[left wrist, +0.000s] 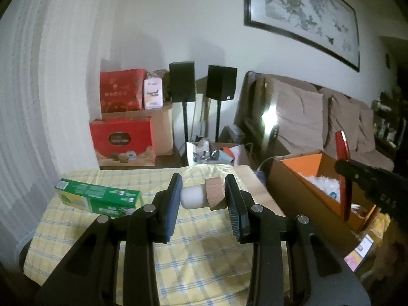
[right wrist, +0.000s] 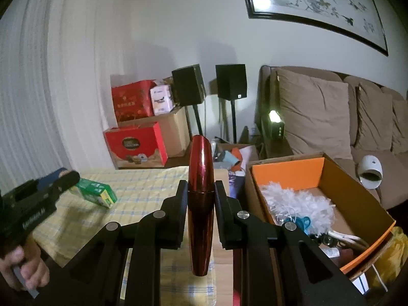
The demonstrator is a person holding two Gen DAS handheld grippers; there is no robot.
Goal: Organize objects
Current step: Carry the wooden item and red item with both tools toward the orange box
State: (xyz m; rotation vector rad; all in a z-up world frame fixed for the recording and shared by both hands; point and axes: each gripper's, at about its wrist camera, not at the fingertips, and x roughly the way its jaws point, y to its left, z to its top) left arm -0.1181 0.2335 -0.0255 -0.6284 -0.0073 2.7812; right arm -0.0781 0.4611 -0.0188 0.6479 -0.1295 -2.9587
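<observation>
My left gripper (left wrist: 203, 192) is shut on a small white cylinder with a wooden base (left wrist: 201, 195), held sideways above the yellow checked cloth (left wrist: 102, 234). My right gripper (right wrist: 200, 191) is shut on a glossy red spindle-shaped tube (right wrist: 200, 173), which stands upright between the pads. In the left wrist view that red tube (left wrist: 344, 173) and the right gripper's black body (left wrist: 369, 186) hang over the open cardboard box (left wrist: 288, 186). The right wrist view shows the left gripper's body (right wrist: 33, 199) at the left edge, with a hand (right wrist: 23, 272) around its handle.
A green carton (left wrist: 99, 196) lies on the cloth at the left. The orange-lined box (right wrist: 362, 199) holds a white feather duster (right wrist: 298, 204) and cords. Red gift boxes (left wrist: 122, 140), two black speakers on stands (left wrist: 182, 81) and a brown sofa (right wrist: 318, 114) stand behind.
</observation>
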